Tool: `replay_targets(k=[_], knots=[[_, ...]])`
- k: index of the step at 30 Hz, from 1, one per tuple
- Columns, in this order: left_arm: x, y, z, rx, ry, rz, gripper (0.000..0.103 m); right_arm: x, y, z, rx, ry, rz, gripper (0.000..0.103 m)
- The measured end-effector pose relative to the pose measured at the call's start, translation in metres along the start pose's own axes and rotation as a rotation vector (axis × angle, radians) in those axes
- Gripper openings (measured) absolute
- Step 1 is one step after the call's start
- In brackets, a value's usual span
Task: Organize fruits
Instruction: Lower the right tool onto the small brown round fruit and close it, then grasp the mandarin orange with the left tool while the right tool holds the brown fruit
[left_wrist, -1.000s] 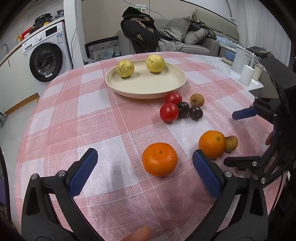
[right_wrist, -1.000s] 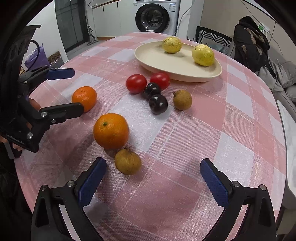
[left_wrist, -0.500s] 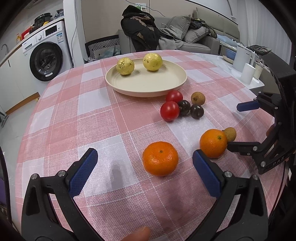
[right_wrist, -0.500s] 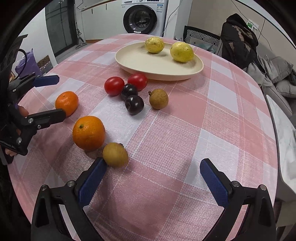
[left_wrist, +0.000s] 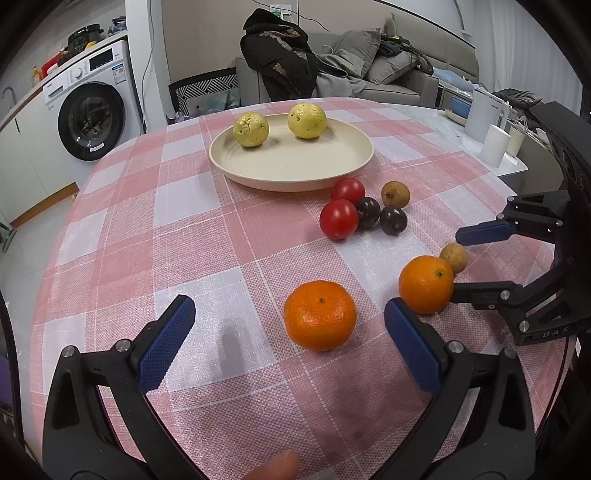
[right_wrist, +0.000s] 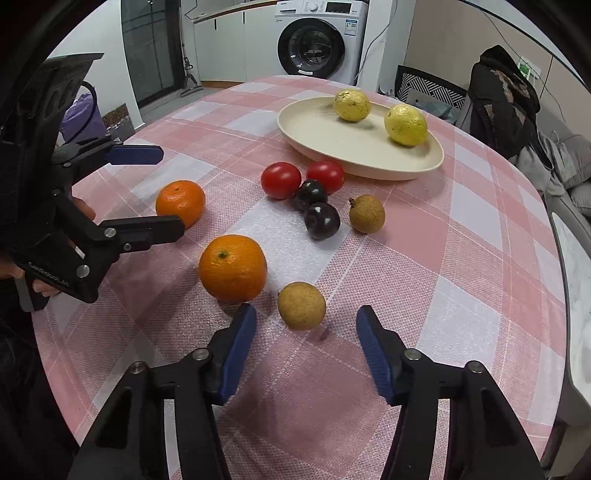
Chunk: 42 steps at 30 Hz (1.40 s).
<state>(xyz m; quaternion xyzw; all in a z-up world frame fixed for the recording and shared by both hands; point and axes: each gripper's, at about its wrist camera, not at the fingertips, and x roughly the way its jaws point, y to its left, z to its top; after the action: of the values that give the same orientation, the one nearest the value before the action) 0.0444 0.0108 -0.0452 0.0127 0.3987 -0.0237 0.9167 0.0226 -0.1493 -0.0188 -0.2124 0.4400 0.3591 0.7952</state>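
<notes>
In the right wrist view, a small brown fruit (right_wrist: 301, 304) lies on the checked cloth between the tips of my right gripper (right_wrist: 306, 314). The jaws are closing and the pads stand clear of it on both sides. An orange (right_wrist: 232, 268) sits just left of it. In the left wrist view, my left gripper (left_wrist: 288, 308) stands open around a mandarin (left_wrist: 320, 314) without touching it. A cream plate (left_wrist: 291, 177) at the back holds two yellow fruits (left_wrist: 251, 129) (left_wrist: 307, 120).
Two tomatoes (left_wrist: 339, 219), two dark plums (left_wrist: 393, 220) and another brown fruit (left_wrist: 395, 194) cluster in front of the plate. White containers (left_wrist: 495, 144) stand on a counter at the right. A washing machine (left_wrist: 92, 110) and a sofa lie beyond the table.
The right gripper's jaws have narrowed from wide open, and the small brown fruit now lies between its tips rather than by the left finger. The left gripper has not moved.
</notes>
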Motion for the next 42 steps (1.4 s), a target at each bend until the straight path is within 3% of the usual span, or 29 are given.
replay_targets(k=[9, 15, 25, 27, 36, 38, 42], knots=[[0.003, 0.000, -0.001, -0.001, 0.006, -0.006, 0.102, -0.001, 0.001, -0.002, 0.002, -0.019, 0.041, 0.028], [0.004, 0.000, -0.001, -0.003, 0.010, -0.005, 0.102, -0.002, 0.000, -0.002, 0.005, -0.030, 0.043, 0.026], [0.009, 0.001, -0.002, -0.001, 0.048, -0.019, 0.101, -0.018, -0.010, 0.004, 0.074, -0.125, 0.048, 0.026], [0.009, -0.001, -0.003, 0.007, 0.050, -0.029, 0.097, -0.017, -0.010, 0.006, 0.075, -0.128, 0.047, 0.026], [0.015, -0.001, -0.004, 0.008, 0.083, -0.091, 0.055, -0.018, -0.010, 0.006, 0.080, -0.136, 0.047, 0.026], [0.014, -0.002, -0.004, 0.012, 0.076, -0.111, 0.037, -0.018, -0.011, 0.007, 0.085, -0.140, 0.044, 0.026], [0.011, -0.006, -0.004, 0.031, 0.067, -0.126, 0.036, -0.018, -0.014, 0.007, 0.097, -0.144, 0.045, 0.026]])
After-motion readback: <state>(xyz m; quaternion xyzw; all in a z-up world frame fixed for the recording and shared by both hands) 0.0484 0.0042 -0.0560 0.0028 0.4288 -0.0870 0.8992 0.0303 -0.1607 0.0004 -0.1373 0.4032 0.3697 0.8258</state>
